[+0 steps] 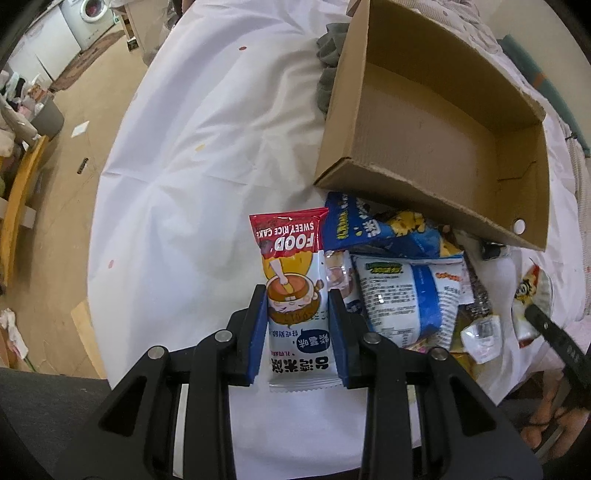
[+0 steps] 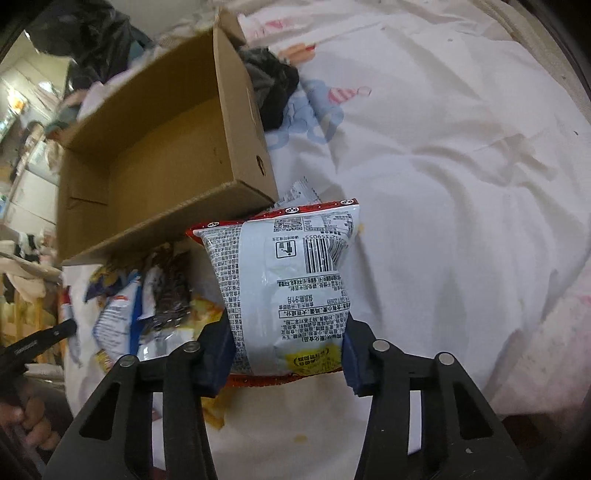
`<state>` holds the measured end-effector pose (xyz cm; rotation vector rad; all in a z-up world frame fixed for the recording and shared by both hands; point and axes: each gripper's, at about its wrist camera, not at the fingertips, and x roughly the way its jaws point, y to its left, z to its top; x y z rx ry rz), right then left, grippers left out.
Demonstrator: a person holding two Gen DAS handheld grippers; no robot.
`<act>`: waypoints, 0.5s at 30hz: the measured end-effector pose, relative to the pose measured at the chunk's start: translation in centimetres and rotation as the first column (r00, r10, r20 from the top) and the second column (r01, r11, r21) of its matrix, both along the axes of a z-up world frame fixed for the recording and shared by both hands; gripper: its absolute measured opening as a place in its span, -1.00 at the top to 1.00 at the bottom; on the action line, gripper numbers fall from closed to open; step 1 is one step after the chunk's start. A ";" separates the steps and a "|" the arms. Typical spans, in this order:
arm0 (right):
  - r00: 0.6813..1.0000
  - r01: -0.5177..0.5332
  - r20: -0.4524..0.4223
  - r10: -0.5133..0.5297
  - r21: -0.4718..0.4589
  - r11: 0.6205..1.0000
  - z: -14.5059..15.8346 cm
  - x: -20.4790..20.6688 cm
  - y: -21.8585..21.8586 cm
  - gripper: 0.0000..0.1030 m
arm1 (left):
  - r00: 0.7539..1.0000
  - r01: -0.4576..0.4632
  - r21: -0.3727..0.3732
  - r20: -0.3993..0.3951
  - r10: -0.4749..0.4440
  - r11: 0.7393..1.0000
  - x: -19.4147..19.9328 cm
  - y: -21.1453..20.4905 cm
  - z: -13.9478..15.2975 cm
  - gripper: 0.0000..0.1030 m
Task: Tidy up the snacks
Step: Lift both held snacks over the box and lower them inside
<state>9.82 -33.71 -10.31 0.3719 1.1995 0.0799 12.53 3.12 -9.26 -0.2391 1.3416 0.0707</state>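
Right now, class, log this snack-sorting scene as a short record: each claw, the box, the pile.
left claw: shut on rice cake packet
right claw: pads against both sides of silver-backed snack bag
cardboard box: open, empty inside
snack pile: loose packets on white sheet, in front of box

I am in a home, in what looks like a lived-in bedroom. Under my claws is a bed with a rumpled white sheet (image 1: 192,155) and a cartoon-print quilt (image 2: 443,147). Beyond the bed edge a front-loading washing machine (image 1: 90,16) stands on a wood-look floor (image 1: 92,103), with clutter piled at the side, though the fisheye blurs it.
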 end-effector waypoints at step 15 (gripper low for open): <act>0.943 -0.017 0.330 -0.054 0.209 0.978 6.8 -4.0 0.7 0.12 | 0.976 -0.014 0.162 0.215 -0.021 0.987 -1.4 0.2 4.9 0.47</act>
